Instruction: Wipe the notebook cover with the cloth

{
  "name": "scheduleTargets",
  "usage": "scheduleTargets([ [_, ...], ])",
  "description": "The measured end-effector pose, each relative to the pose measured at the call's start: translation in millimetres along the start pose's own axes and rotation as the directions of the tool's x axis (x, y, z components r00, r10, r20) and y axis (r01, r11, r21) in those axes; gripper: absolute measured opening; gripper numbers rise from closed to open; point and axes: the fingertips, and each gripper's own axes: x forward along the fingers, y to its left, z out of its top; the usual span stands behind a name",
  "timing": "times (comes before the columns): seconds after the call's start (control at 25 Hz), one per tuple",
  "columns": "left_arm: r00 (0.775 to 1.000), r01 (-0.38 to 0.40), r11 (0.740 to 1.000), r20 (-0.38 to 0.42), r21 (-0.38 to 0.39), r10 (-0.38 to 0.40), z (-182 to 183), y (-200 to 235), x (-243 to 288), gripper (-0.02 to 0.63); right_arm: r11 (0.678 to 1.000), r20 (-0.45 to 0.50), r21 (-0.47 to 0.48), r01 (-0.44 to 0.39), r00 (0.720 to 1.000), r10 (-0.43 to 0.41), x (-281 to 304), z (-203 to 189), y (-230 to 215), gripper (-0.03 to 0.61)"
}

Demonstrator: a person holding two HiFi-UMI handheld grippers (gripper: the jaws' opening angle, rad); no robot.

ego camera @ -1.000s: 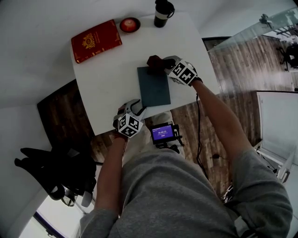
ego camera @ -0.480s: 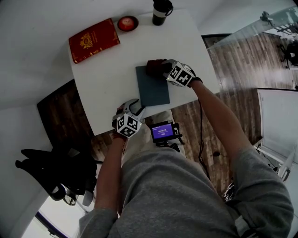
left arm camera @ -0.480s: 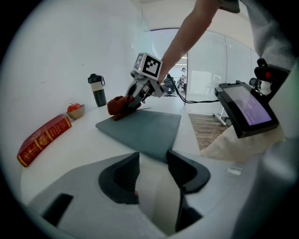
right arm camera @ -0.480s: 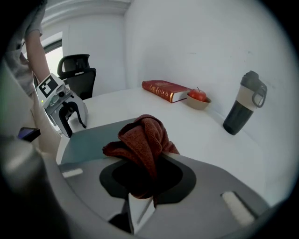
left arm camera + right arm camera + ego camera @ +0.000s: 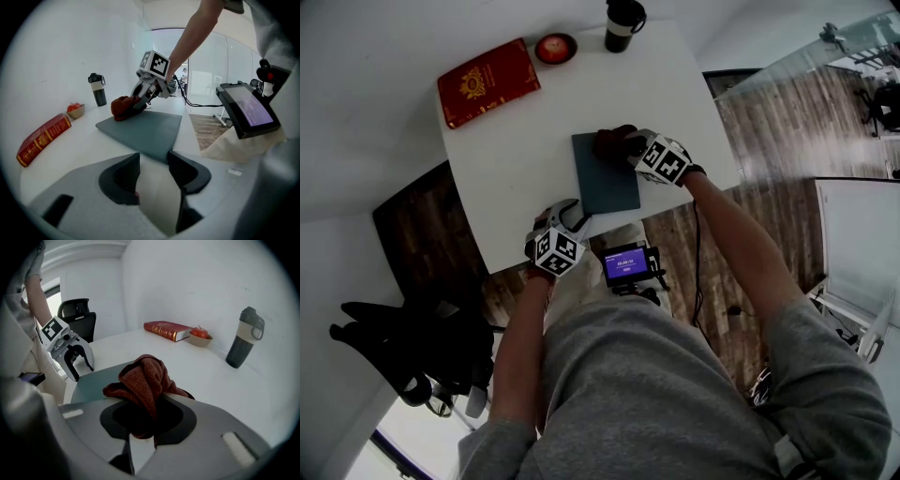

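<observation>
White table [image 5: 675, 84] spotted from above. Found teal-grey notebook [image 5: 605, 187] flat near its front edge. Saw red book [image 5: 487, 82] with gold crest, lettering unreadable, well apart at far left, beside dark lidded flask [image 5: 623, 23] and small bowl [image 5: 555, 47] holding an apple. Noted blue-lit screen [image 5: 626, 267] below table edge, text too small. Had right forearm stretched over table, right gripper [image 5: 628, 148] clamped on bunched rust-red cloth [image 5: 609, 142] atop notebook's far end. Held left gripper [image 5: 574, 214] at front edge, arm bent, jaws apart and empty, notebook's near corner just ahead.
</observation>
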Motion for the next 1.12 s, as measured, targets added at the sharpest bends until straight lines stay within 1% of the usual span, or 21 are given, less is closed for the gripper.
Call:
scheduleTargets([
  [0.6,1.0,-0.015,1.0,0.015,0.019,0.014,1,0,-2,0.204,0.998,-0.01,0.003,-0.055,0.998,0.056,-14,-19,46,0.084],
  [1.12,1.0,-0.001,1.0,0.006,0.008,0.001,1,-2,1,0.204,0.998,-0.026,0.02,-0.058,0.998,0.059,-22,-30,72,0.086],
])
